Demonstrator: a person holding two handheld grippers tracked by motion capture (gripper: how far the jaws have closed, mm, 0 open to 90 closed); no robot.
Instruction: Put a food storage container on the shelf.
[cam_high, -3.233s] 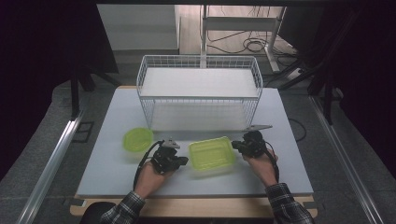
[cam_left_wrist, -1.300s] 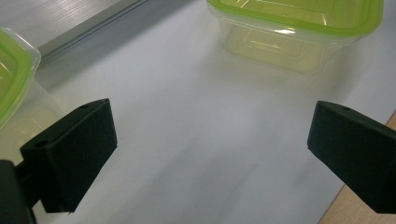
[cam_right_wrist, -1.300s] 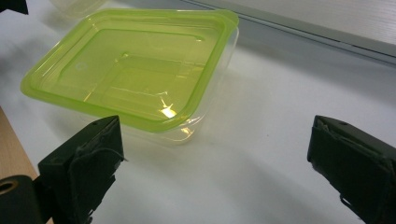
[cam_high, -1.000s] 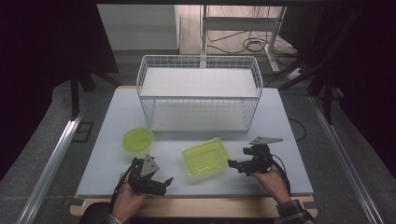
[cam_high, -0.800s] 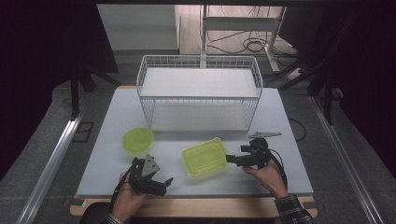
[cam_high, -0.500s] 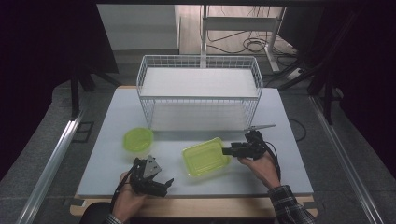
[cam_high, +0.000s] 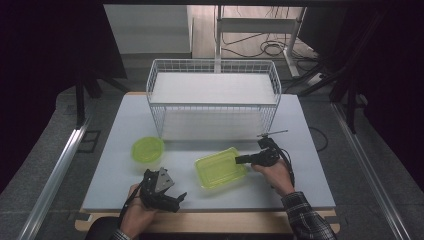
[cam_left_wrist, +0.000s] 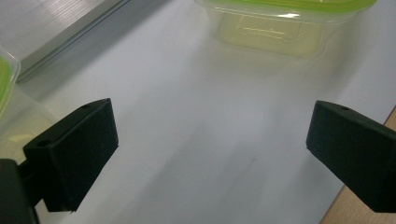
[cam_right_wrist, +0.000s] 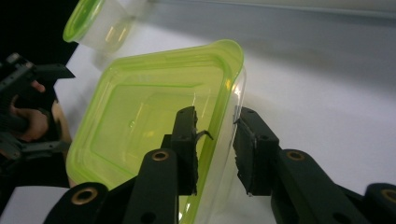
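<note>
The square tub (cam_high: 220, 168) sits on the tabletop (cam_high: 310, 165) at lower centre of the high view. The right gripper (cam_high: 243, 159) has just been closing its fingers (cam_right_wrist: 187, 140) over the tub's right rim, one inside, one outside the wall, close against it. At lower left, the left gripper (cam_high: 176, 198) hangs with fingers (cam_left_wrist: 74, 149) released, grasping nothing. A round tub (cam_high: 147, 148) lies left of centre, before the wire basket (cam_high: 212, 107).

White wire basket (cam_high: 212, 102) at twelve o'clock on the pale grey table (cam_high: 310, 150), standing upright with open top. Round green-lidded tub (cam_high: 147, 148) at nine o'clock, well apart from the basket, seen again at upper left (cam_right_wrist: 100, 21). Black cables (cam_high: 260, 47) on the floor beyond, around twelve o'clock.
</note>
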